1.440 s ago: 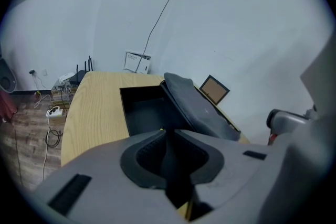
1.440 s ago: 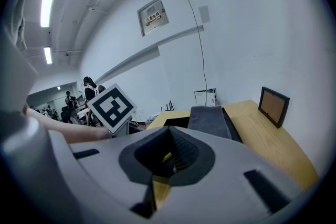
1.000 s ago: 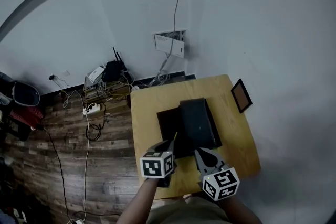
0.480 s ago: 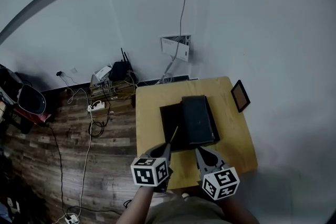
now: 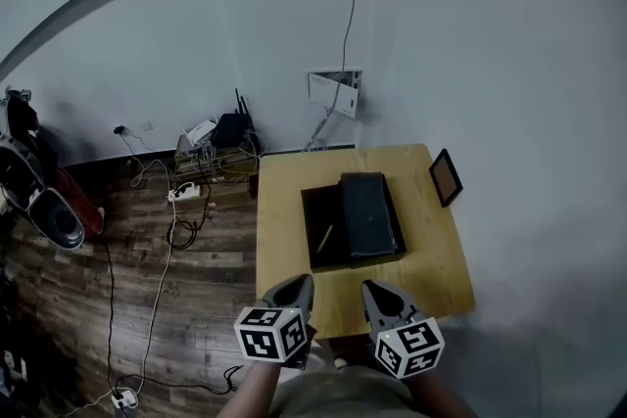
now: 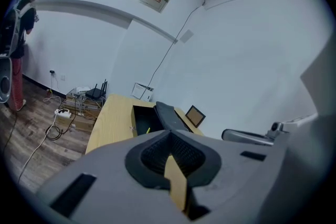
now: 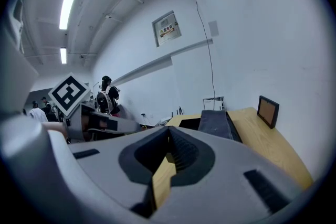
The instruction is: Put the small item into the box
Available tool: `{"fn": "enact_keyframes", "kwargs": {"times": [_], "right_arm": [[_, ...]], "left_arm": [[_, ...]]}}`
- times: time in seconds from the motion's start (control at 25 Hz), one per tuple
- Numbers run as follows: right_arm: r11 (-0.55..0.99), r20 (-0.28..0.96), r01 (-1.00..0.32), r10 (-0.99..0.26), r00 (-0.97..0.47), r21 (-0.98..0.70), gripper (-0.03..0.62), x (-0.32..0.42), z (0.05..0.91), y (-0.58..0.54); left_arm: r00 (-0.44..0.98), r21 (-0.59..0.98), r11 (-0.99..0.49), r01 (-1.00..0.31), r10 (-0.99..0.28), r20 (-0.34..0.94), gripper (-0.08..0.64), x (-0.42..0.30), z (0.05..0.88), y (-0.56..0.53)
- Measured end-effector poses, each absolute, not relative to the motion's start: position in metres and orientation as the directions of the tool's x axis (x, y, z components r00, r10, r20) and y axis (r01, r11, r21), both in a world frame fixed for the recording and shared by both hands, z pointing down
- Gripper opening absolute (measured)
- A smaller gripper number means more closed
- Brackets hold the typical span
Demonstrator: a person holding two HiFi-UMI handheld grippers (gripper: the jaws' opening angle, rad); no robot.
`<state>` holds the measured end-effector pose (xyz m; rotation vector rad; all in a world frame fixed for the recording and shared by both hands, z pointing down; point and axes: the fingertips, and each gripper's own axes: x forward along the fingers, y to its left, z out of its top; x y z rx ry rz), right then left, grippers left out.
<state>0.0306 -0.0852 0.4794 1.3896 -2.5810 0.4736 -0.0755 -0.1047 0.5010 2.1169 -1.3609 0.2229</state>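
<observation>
A black box [image 5: 320,210] stands open on the wooden table [image 5: 431,259], with its lid [image 5: 368,213] tipped over to the right. A thin yellow item [image 5: 324,237] lies inside the box, and it also shows as a small yellow item [image 6: 148,129] in the left gripper view. My left gripper [image 5: 297,288] hovers at the table's near edge, shut and empty. My right gripper [image 5: 376,295] is beside it, also shut and empty. Both are well short of the box. The box [image 7: 190,123] and lid [image 7: 214,122] lie ahead in the right gripper view.
A small framed picture [image 5: 448,177] leans at the table's right edge. A router and tangled cables [image 5: 211,152] sit on the wood floor left of the table. A wall panel [image 5: 335,91] hangs behind the table. A person [image 7: 107,98] stands far off.
The yellow item was at my left gripper's tip over the box; it now lies in the box. Both grippers have pulled back to the table's near edge.
</observation>
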Motion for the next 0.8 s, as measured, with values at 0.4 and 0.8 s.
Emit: {"fn": "enact_keyframes", "kwargs": {"times": [0.4,0.8], "right_arm": [[0.528,0.293,-0.828,-0.774,-0.561,-0.191,0.000,0.036,0.479,-0.052],[0.527,0.277,-0.834,-0.787,-0.552,-0.162,-0.002,0.045,0.473,-0.044]], "left_arm": [[0.461,0.402,-0.299,-0.866,-0.789,0.406,0.002,-0.069,0.491,-0.067],[0.468,0.389,-0.317,-0.865,-0.789,0.397,0.002,-0.058,0.487,-0.059]]}}
